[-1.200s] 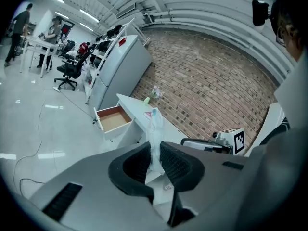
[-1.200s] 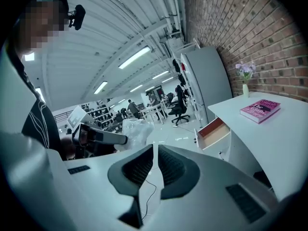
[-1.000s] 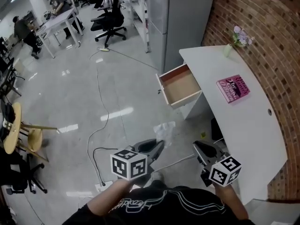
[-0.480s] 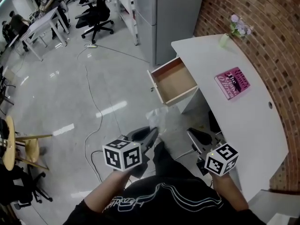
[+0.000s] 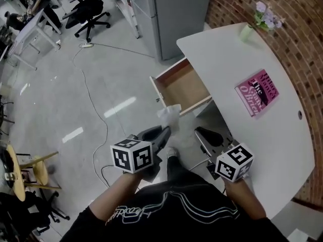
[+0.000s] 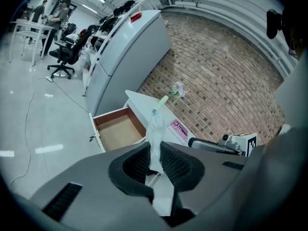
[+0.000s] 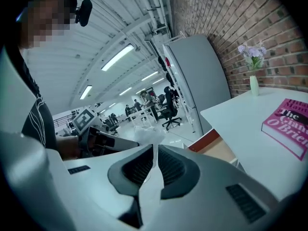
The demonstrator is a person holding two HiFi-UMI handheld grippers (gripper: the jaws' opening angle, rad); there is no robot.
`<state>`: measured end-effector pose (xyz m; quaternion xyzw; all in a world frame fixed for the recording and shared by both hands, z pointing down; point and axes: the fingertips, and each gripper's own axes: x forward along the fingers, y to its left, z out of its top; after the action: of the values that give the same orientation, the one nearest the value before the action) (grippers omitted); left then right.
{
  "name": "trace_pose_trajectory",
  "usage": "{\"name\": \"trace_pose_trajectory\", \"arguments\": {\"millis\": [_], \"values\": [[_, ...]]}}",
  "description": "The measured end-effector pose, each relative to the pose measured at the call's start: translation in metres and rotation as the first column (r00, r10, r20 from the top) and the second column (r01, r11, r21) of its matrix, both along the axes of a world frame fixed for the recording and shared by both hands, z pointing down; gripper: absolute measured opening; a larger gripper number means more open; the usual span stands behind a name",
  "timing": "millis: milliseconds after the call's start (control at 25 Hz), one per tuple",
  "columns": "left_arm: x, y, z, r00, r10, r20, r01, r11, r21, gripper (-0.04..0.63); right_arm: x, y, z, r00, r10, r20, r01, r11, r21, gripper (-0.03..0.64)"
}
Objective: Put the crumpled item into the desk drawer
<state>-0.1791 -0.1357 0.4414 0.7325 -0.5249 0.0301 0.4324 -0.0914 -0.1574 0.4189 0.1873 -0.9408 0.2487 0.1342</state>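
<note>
The crumpled item (image 5: 170,116) is a scrunched clear plastic wrapper. My left gripper (image 5: 165,131) is shut on it and holds it in the air just in front of the open desk drawer (image 5: 174,70). In the left gripper view the wrapper (image 6: 155,126) stands up between the ribbed pads of that gripper (image 6: 155,149), with the drawer (image 6: 102,126) beyond it. The drawer looks empty inside, with a brown bottom. My right gripper (image 5: 199,133) hovers to the right of the left one, below the desk edge. Its jaws (image 7: 155,150) are shut with nothing between them.
The white desk (image 5: 237,59) stands against a brick wall and carries a pink book (image 5: 257,92) and a small vase of flowers (image 5: 255,26). A grey cabinet (image 5: 176,9) stands behind the drawer. Cables (image 5: 96,105) run over the floor at the left, beside a wooden stool (image 5: 22,168).
The wrapper lay on the floor a second ago; now my left gripper holds it up close to the drawer front. Both grippers and the view have moved toward the desk.
</note>
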Motion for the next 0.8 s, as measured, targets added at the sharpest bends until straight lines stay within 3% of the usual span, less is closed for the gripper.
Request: {"name": "trace_pose_trajectory", "arguments": {"millis": [360,560,800], "values": [[-0.014,-0.112,0.061,0.999,0.032,0.022,-0.03,0.995,-0.091,0.072,-0.016,-0.112,0.034,1.0,0.019,0.0,-0.019,0.999,-0.041,0.057],[-0.016,-0.147,0.1,0.999,0.034,0.012,-0.032,0.991,-0.126,0.072,-0.014,-0.124,0.052,1.0,0.018,-0.025,-0.019,0.999,-0.049,0.057],[-0.015,-0.182,0.152,0.998,0.032,-0.063,-0.044,0.98,-0.196,0.072,-0.005,-0.133,0.077,0.997,0.065,-0.03,-0.068,0.994,-0.089,0.057]]}}
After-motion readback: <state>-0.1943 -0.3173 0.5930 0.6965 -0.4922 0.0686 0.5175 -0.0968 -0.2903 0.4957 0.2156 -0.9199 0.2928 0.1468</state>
